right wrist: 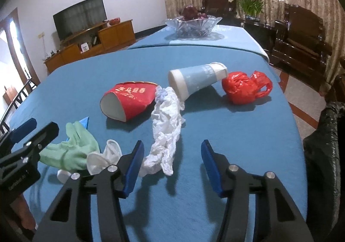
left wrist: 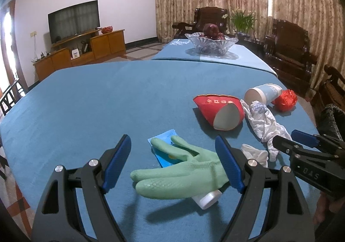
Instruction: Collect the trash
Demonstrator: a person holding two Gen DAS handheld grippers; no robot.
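Your left tool [left wrist: 172, 164] stands wide over the blue-covered counter [left wrist: 86, 101], its blue pads apart on either side of a mint-green rubber glove [left wrist: 183, 175] and pressing on nothing. The glove lies limp with its fingers pointing toward ten o'clock, draped over a small white bottle [left wrist: 208, 198] whose cap sticks out at five o'clock, and its fingertips rest on a light-blue wrapper [left wrist: 163, 151].

Your right tool [right wrist: 171, 166] is about half open, and the near end of a long crumpled white plastic bag [right wrist: 166, 132] lies just inside the left pad; whether that pad touches it you cannot tell, and the right pad is clear of it. The bag runs from there up toward twelve o'clock and ends between the two cups.

In the right wrist view, one red paper cup [right wrist: 129, 101] with gold print lies on its side, squashed, at eleven o'clock, its open mouth facing you. One pale-blue and white paper cup [right wrist: 197, 79] lies tipped over at one o'clock, its rim toward the white bag. One crumpled red plastic bag [right wrist: 243, 87] sits just beside that cup at two o'clock. One small crumpled white piece [right wrist: 103, 156] lies at nine o'clock, between the green glove and the left pad of your right tool.

That makes two cups, two plastic bags, one glove, one bottle, one wrapper and one white scrap, all lying on the counter. A black bin liner [right wrist: 323, 145] shows at three o'clock, off the counter's edge
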